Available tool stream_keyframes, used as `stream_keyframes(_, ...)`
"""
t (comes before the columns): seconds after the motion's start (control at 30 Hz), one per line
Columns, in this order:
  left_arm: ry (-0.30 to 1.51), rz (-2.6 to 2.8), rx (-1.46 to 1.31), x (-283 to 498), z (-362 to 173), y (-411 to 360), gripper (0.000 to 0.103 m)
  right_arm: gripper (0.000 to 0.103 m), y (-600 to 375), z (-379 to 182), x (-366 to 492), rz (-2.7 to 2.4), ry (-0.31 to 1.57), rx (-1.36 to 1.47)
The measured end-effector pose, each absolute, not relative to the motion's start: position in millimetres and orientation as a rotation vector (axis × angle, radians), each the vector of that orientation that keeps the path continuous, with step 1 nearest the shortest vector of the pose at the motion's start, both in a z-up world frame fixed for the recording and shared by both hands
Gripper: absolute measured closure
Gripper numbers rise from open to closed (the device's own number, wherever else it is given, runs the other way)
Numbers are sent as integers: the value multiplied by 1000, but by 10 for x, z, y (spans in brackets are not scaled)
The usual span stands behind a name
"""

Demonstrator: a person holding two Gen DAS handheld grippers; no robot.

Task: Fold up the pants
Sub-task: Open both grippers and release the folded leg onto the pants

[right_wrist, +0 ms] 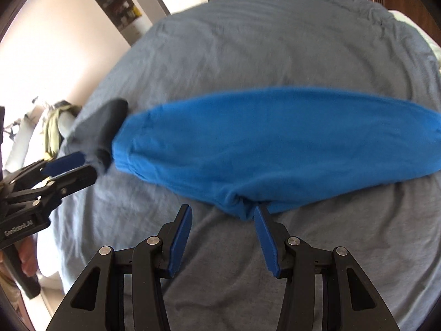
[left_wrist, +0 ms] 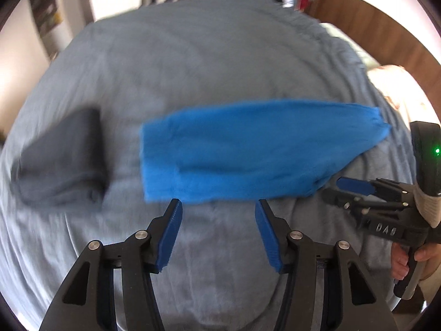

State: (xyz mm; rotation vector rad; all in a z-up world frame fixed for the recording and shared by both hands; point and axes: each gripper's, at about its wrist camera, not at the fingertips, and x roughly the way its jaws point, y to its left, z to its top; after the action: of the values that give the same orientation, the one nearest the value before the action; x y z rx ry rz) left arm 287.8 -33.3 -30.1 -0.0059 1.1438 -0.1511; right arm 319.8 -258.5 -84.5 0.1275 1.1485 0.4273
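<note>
Bright blue pants, folded lengthwise into a long band, lie across a grey bedspread. My left gripper is open just short of the band's near edge, with only bedspread between its fingers. At the far right of the left wrist view my right gripper points at the band's right end. In the right wrist view the pants fill the middle. My right gripper is open there, one fingertip against a bunched corner of the cloth. The left gripper shows at the left edge.
A dark grey folded garment lies left of the pants, also visible as a dark bundle. A pillow and a wooden headboard are at the right. A hand holds the right gripper's handle. Clothes hang beyond the bed.
</note>
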Motion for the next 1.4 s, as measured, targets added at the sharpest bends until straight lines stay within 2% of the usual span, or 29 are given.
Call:
stream_keyframes(0.27,1216,-117,0,2867,-654,-277,49,66,-2542,-1230,3425,447,1234,139)
stream_keyframes(0.47,1234,-103,-38,2986,-758,-255,49,67,-2466,-1327,3572,482,1250,120)
stream_keyframes(0.6,1248,-78,-52,3018,-819,-202,49,84,-2463,-1396,3598,500,1276,143)
stream_keyframes(0.7,1258,-58,-50,3006,-873,-137,49,90,-2448,-1367,3525,505,1269,127)
stream_keyframes(1.2,1238,-21,-19,3034,-814,27,47,89,-2429,-1552,3423,392,1350,190)
stream_keyframes(1.23,1235,-27,-13,3032,-789,7,47,88,-2439,-1540,3418,385,1345,197)
stream_keyframes(1.33,1206,-55,24,3011,-657,-85,45,69,-2479,-1420,3352,377,1335,188)
stream_keyframes(1.4,1181,-81,40,3012,-558,-151,44,67,-2483,-1249,3250,375,1302,171)
